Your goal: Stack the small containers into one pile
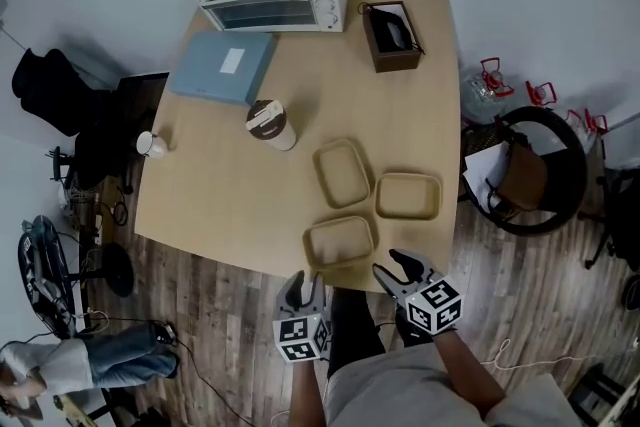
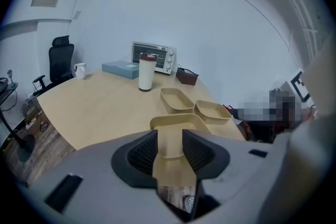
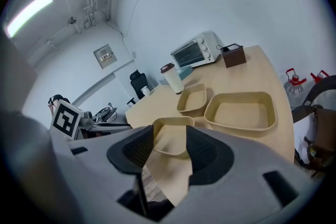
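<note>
Seen from above, three beige small containers sit apart, unstacked, on the lower right of a desk point(image 1: 220, 185). The nearest container point(image 1: 340, 242) lies by the desk's lower edge, a second container point(image 1: 342, 172) is above it, and a third container point(image 1: 408, 196) is to its right. The left gripper point(image 1: 304, 287) and right gripper point(image 1: 395, 267) hang just below that edge, both with jaws apart and holding nothing (the nearest container merely shows through each gap). This looks like the approach for a first pick. Next, one gripper must close on a container's rim.

left hand-held gripper point(image 1: 304, 285): jaws apart, angled forward and down | right hand-held gripper point(image 1: 393, 265): jaws apart, angled forward and down
</note>
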Demonstrator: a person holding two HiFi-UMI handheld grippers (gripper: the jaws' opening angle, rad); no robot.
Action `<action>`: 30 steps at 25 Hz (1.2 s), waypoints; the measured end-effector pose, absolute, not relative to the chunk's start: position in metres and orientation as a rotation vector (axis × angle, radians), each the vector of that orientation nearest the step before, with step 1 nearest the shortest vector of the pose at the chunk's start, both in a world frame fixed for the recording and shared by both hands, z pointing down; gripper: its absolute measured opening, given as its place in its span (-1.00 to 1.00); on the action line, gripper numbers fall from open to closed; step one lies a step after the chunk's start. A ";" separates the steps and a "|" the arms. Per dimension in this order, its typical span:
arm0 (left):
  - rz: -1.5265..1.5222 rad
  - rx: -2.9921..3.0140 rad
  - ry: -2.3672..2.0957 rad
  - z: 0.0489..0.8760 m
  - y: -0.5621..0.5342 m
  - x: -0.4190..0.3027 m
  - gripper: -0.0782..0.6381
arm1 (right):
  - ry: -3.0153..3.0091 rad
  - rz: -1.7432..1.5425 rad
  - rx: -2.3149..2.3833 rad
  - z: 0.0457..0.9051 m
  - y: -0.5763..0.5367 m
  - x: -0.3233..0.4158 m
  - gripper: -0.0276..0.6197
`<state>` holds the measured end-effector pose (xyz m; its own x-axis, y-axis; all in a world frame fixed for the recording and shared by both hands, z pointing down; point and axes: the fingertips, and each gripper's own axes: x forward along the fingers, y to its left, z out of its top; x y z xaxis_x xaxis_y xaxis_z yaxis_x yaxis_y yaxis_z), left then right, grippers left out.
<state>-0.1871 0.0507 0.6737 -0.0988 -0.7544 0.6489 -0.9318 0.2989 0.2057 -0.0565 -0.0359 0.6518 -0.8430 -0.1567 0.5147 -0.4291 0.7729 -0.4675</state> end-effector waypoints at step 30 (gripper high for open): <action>1.177 2.331 -1.259 0.716 -0.225 -0.237 -0.41 | -2.358 1.325 0.982 0.659 -0.093 -0.122 -0.21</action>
